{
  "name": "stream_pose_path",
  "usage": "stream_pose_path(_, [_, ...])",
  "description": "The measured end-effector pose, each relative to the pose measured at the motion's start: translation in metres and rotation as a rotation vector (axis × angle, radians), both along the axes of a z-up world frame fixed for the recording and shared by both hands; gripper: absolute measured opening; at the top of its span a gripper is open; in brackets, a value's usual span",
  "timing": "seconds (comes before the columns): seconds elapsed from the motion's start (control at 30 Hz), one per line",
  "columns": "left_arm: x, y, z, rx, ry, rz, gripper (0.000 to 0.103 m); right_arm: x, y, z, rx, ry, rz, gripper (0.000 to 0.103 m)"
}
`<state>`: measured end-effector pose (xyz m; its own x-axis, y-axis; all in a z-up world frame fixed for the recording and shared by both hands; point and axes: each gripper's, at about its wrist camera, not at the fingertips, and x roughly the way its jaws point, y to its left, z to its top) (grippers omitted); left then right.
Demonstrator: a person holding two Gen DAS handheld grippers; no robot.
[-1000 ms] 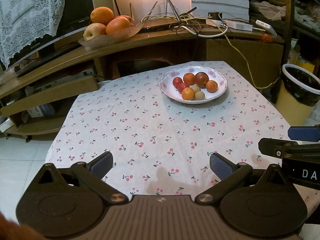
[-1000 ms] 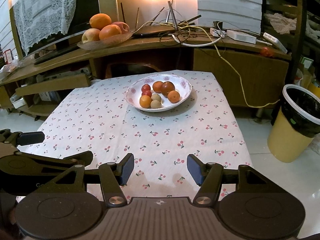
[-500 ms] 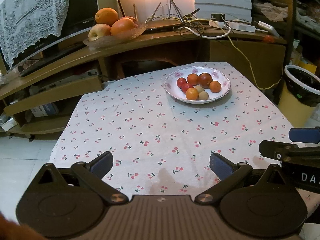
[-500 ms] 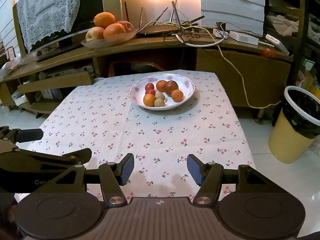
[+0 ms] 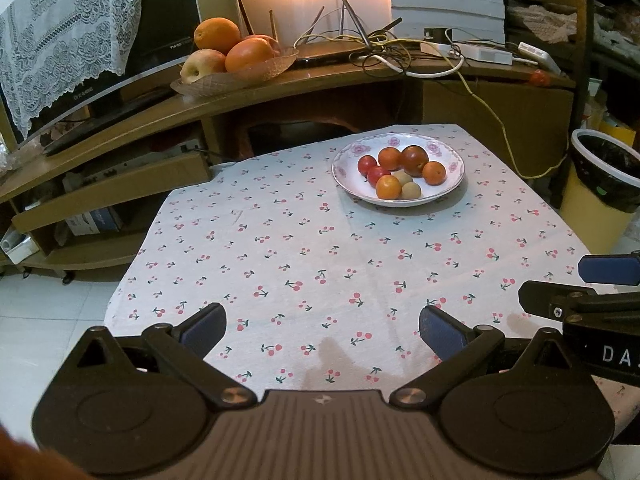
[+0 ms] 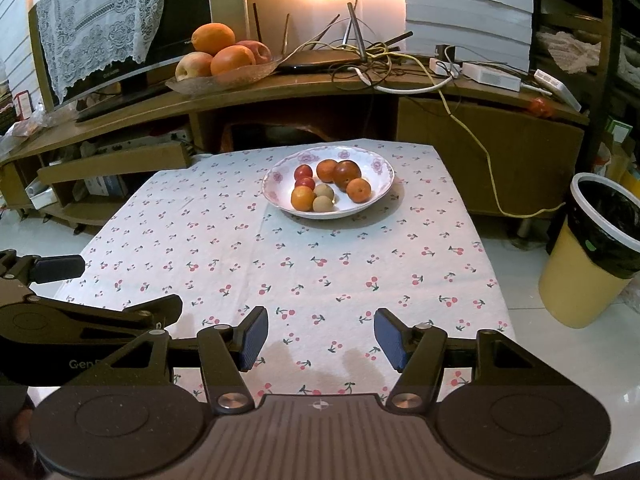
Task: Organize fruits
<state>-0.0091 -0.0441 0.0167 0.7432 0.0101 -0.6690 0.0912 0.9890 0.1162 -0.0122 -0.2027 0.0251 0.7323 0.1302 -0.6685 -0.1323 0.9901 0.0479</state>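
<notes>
Both my left gripper (image 5: 322, 326) and right gripper (image 6: 320, 336) hover fingers apart, empty, well short of the floral plate (image 6: 276, 192) already holding all small fruits (image 6: 332, 186); nothing loose on the bench (image 6: 320, 272).

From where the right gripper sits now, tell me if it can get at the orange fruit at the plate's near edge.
Probably yes. The right gripper is open and empty, and only bare tablecloth lies between it and the orange fruit on the plate.
</notes>
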Motion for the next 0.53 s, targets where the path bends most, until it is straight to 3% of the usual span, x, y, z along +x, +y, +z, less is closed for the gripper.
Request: stream_pose_path(0.53, [0.0005, 0.0000, 0.0008, 0.013, -0.018, 0.013, 0.103, -0.0001, -0.0001, -0.0018, -0.005, -0.006, -0.004, 0.067])
